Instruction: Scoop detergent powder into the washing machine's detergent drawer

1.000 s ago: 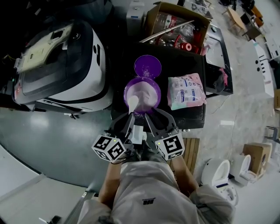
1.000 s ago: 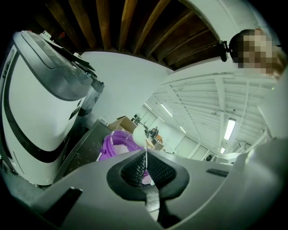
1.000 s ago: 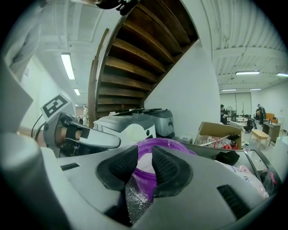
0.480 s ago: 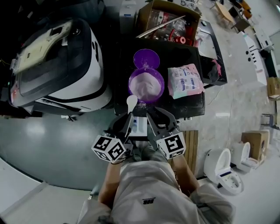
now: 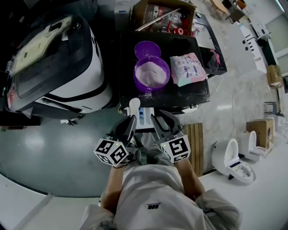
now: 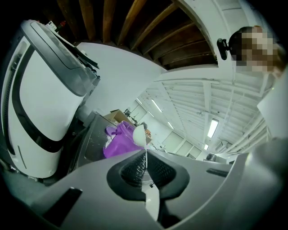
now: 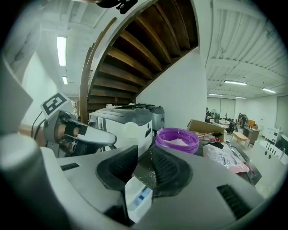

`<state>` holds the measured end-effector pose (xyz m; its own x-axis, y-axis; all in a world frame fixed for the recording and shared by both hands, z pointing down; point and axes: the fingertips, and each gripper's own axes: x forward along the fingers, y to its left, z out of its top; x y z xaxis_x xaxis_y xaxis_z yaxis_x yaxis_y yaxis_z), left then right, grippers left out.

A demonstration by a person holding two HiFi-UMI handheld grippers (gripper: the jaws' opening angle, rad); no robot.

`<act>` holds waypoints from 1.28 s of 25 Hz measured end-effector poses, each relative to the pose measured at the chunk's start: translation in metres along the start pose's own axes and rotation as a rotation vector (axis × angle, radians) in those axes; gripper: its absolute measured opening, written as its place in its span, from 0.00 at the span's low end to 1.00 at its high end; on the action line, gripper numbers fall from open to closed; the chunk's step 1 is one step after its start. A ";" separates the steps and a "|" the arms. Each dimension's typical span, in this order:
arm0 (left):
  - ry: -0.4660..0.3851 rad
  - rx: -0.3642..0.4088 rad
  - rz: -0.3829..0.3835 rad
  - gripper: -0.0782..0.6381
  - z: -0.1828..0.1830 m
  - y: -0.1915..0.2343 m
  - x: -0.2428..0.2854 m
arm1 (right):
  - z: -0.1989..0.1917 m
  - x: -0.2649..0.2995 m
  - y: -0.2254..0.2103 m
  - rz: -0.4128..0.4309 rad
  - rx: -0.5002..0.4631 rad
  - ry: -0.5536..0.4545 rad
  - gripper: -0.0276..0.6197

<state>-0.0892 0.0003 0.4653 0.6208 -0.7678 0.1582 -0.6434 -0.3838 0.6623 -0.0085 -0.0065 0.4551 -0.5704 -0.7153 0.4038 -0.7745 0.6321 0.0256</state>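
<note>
My left gripper (image 5: 129, 127) is shut on the thin handle of a white scoop (image 5: 134, 104). In the left gripper view the scoop's bowl (image 6: 139, 134) stands just past the shut jaws. My right gripper (image 5: 158, 124) is shut on the white detergent drawer (image 5: 142, 118), which lies between the two grippers, and in the right gripper view the drawer (image 7: 138, 196) sits under the jaws. The scoop's bowl hangs over the drawer's far end. A purple tub (image 5: 151, 74) of white powder stands open on the black table (image 5: 171, 97), with its lid (image 5: 146, 48) behind it.
The white and black washing machine (image 5: 58, 63) stands to the left of the table. A pink detergent bag (image 5: 189, 68) lies right of the tub. A cardboard box (image 5: 159, 13) stands behind the table. A wooden pallet (image 5: 195, 143) and white toilets (image 5: 234, 164) are on the floor at the right.
The scoop has come out of the purple tub and back over the table's near edge to the drawer. Both grippers now sit farther from the tub.
</note>
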 end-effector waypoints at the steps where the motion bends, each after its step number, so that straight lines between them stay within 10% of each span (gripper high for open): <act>1: 0.004 -0.003 -0.004 0.13 -0.003 0.000 -0.004 | -0.003 -0.002 0.004 -0.007 0.002 0.003 0.19; 32: 0.205 0.051 0.154 0.13 -0.121 0.082 -0.018 | -0.124 0.016 0.031 0.068 0.056 0.171 0.19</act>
<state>-0.0991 0.0450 0.6053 0.5883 -0.7012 0.4027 -0.7558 -0.2998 0.5822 -0.0079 0.0385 0.5757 -0.5705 -0.6078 0.5523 -0.7527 0.6561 -0.0555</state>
